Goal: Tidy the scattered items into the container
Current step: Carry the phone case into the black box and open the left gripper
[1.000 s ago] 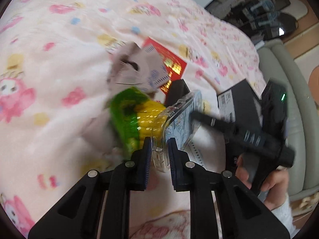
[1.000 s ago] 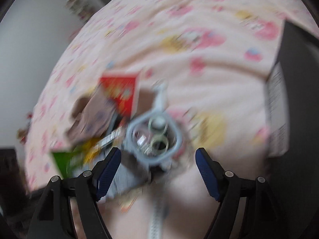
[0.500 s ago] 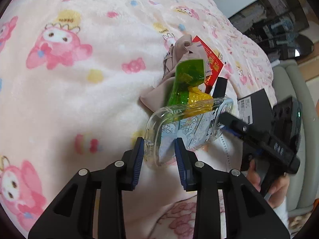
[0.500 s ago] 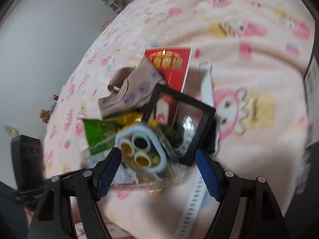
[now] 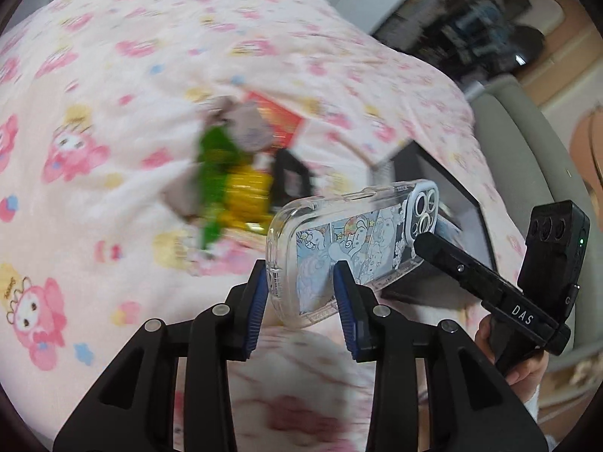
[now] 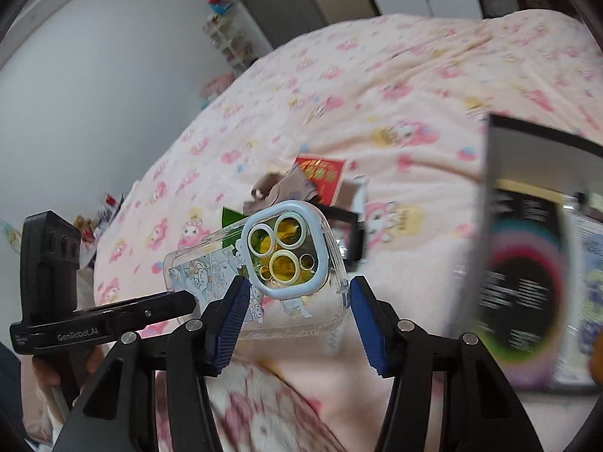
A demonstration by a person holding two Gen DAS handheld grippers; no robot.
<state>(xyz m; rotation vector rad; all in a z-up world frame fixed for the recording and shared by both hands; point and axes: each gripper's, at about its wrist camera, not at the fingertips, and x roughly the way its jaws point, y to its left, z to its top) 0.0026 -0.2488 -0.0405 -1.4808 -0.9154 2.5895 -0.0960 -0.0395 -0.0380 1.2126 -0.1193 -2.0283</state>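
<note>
Lifted off bed: clear cartoon-print phone case (image 5: 350,248), long axis spanning both grippers; left gripper (image 5: 301,301) widening, gripping one end; right gripper (image 6: 297,316) narrowing, straddling camera end, contact unclear.

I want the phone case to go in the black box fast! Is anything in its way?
Nothing I can see. The phone case is lifted off the bed, and in the right wrist view only bare pink blanket shows between it and the black box.

- I read "DAS" on the right tool (image 5: 422,243), along its black body.
- I read "GenRobot.AI" on the left tool (image 6: 188,301), along its black body.
- Other print is too blurred for me.
</note>
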